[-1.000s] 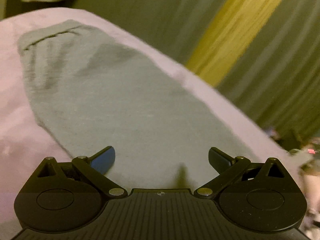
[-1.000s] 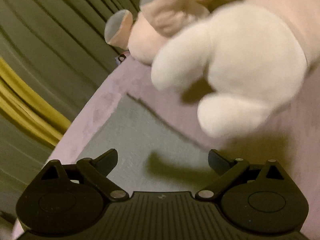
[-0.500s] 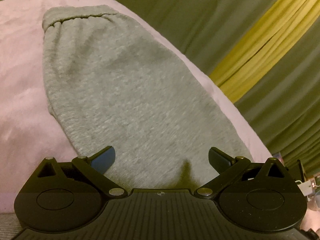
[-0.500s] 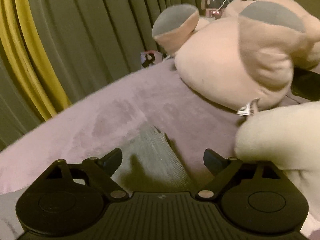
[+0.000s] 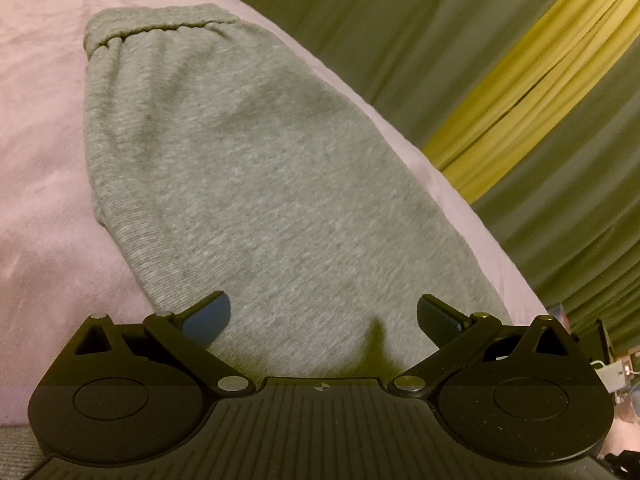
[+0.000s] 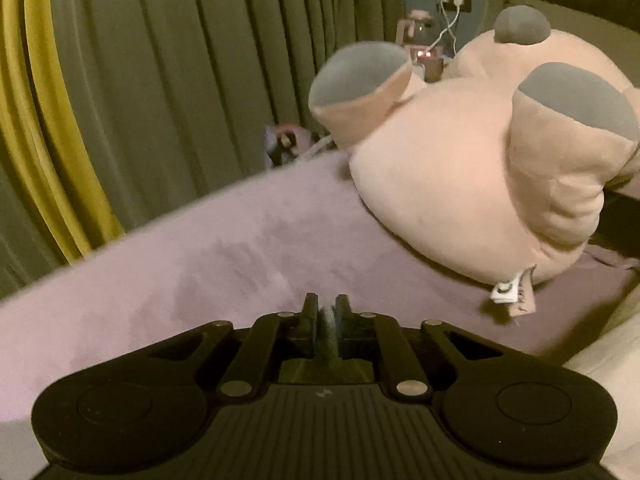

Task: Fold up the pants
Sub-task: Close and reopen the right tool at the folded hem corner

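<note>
Item: grey pants (image 5: 256, 184). Knit sweatpants, lying flat and lengthwise on the bed (image 5: 44, 168), which carries a pink plush cover. Elastic waistband (image 5: 160, 26) at the far end. Already narrowed to a single leg-width panel, apparently folded leg over leg, so a crosswise fold looks to be what remains.

Item: left claw (image 5: 324, 314). Fingers spread wide, holding nothing. It hangs just above the near portion of the pants, aimed along their length toward the waistband. Likely positioned to take the near edge as the matching corner for a lift; whether the pads touch the cloth cannot be told.

Item: right claw (image 6: 327, 310). Fingers drawn together on a thin sliver of grey fabric (image 6: 328, 326), probably a hem or corner of the pants. It sits low over the bed cover, pointing toward the plush toy (image 6: 472, 184).

Item: surroundings. Green curtains with a yellow band (image 5: 532, 60) behind the bed.

Cross-view note: the left wrist view alone shows the garment's full lie and waistband; it shows no plush toy and no right claw. The right wrist view alone shows the pinch and the toy lying near the path, a possible obstruction, but almost nothing of the pants beyond the pinched bit.
</note>
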Demonstrator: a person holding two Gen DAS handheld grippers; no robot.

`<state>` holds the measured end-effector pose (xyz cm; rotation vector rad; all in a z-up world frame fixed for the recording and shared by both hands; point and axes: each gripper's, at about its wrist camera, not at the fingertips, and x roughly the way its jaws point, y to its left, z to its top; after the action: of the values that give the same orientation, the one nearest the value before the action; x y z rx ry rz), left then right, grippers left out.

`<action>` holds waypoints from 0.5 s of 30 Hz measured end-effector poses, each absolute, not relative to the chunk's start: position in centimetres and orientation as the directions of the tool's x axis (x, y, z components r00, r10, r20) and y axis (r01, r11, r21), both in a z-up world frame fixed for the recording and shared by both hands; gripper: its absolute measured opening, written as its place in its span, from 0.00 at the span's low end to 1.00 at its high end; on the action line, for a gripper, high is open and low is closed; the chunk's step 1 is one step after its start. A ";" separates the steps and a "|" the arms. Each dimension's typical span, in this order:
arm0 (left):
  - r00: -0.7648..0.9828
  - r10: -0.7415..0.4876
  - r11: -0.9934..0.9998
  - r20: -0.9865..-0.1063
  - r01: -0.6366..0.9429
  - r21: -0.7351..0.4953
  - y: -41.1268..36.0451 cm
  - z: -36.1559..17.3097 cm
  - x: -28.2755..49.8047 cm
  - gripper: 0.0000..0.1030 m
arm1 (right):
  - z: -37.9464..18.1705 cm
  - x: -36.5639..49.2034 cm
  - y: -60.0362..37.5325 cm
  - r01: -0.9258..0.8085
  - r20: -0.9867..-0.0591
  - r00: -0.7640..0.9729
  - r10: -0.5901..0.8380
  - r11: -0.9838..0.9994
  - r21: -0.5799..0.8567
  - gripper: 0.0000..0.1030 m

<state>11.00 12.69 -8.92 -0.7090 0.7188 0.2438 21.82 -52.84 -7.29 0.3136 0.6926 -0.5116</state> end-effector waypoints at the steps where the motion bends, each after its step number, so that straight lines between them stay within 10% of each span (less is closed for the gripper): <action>1: 0.738 -0.032 0.742 -0.674 -0.435 -0.510 12.7 -8.9 10.9 1.00 | -6.7 21.3 -52.4 0.553 -0.659 0.658 -0.365 0.828 0.094 0.21; 3: 0.737 -0.033 0.741 -0.675 -0.435 -0.512 12.8 -9.0 11.0 1.00 | -5.4 18.9 -51.5 0.550 -0.587 0.718 -0.374 0.822 0.150 0.56; 5: 0.736 -0.033 0.742 -0.676 -0.435 -0.510 12.7 -9.0 11.0 1.00 | -4.4 15.6 -50.7 0.532 -0.540 0.767 -0.345 0.813 0.236 0.66; 13: 0.738 -0.044 0.737 -0.673 -0.431 -0.521 12.8 -8.9 10.8 1.00 | -10.4 8.3 -50.7 0.482 -0.679 0.734 -0.002 0.706 0.519 0.56; 15: 0.738 -0.045 0.736 -0.673 -0.431 -0.522 12.8 -8.8 10.7 1.00 | -11.4 7.6 -51.2 0.524 -0.707 0.706 -0.024 0.690 0.499 0.34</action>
<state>10.73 12.85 -8.84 -0.7250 0.7210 0.2338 7.62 -51.15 -11.44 0.7562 0.7322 -0.3388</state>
